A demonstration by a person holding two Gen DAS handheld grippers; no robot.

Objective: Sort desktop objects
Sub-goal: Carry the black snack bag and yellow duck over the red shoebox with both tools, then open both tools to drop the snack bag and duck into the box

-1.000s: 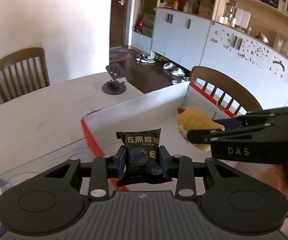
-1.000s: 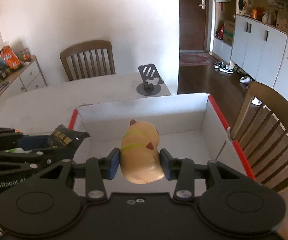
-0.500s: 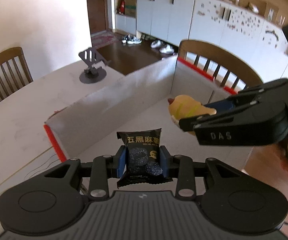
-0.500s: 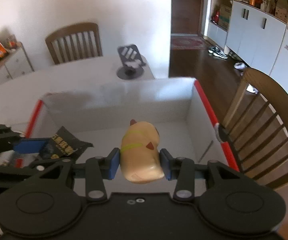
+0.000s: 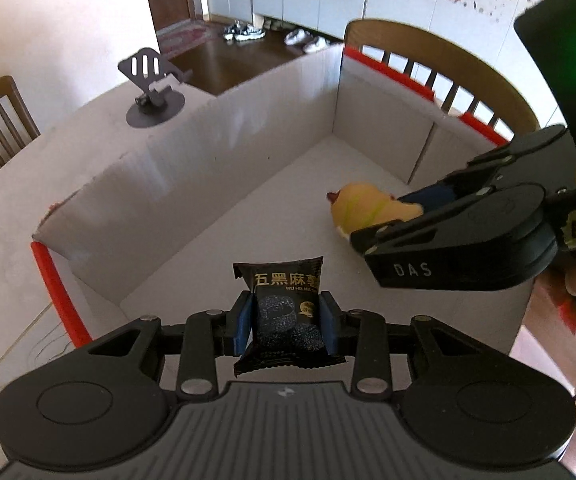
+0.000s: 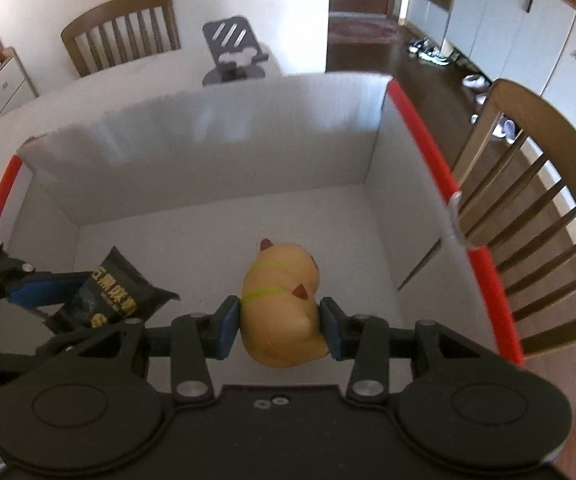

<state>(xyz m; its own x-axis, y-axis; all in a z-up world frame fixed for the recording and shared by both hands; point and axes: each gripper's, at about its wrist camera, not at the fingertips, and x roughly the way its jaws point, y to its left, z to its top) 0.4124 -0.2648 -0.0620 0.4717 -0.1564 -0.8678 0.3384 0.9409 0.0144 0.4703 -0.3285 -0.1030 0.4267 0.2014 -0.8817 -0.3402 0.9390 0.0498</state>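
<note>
Grippers now hanging lower inside the white box (image 6: 207,152) than a second ago. Left gripper (image 5: 286,322) jaws clamping the black snack packet (image 5: 285,312), left half of box. Right gripper (image 6: 279,328) jaws pinching the yellow plush toy (image 6: 281,300), right half. Both items clear of the floor, seemingly nearing release.

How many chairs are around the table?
2 that I can see. One chair stands at the far side of the table, and another chair is right beside the white box. More may be hidden.
</note>
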